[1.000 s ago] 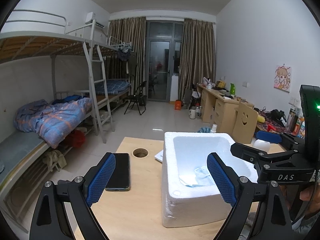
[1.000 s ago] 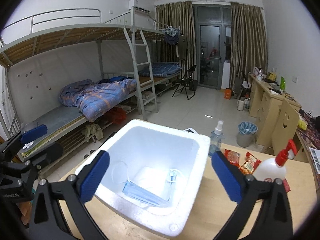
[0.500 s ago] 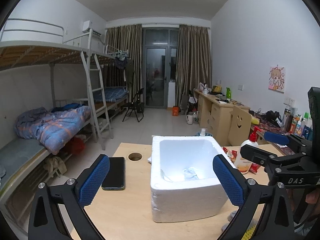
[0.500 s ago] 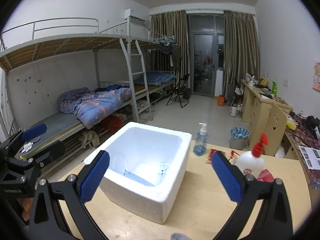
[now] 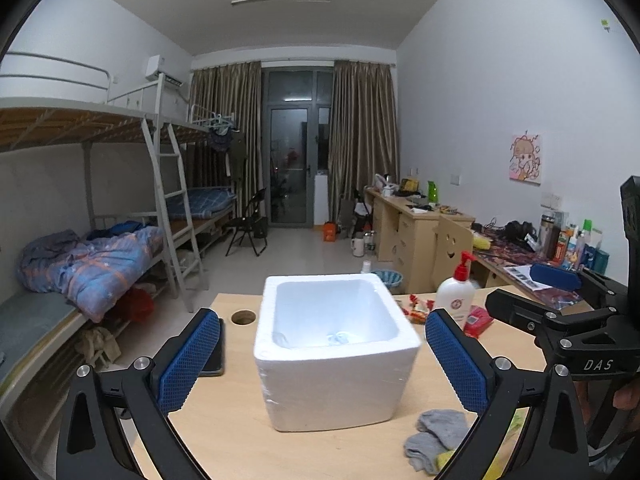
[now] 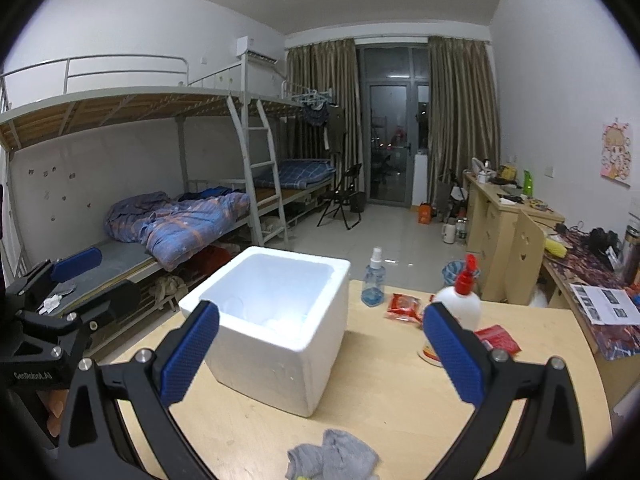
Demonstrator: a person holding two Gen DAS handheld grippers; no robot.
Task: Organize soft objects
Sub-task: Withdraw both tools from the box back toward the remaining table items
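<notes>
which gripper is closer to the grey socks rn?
Right, by a little. The socks lie between the right gripper's open fingers, near the table's front edge. In the left wrist view the socks sit off to the right of the open left gripper, under its right finger.

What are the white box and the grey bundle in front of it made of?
White box: looks like expanded foam, with thick matte walls, rounded edges and a faintly grainy face. Grey bundle: soft knit fabric, probably socks; it lies limp and crumpled on the table, with what seem ribbed cuffs, though blur leaves that open.

The foam box [image 5: 336,364] wall hides most of its contents; the grey sock [image 6: 332,460] is cut off.
</notes>
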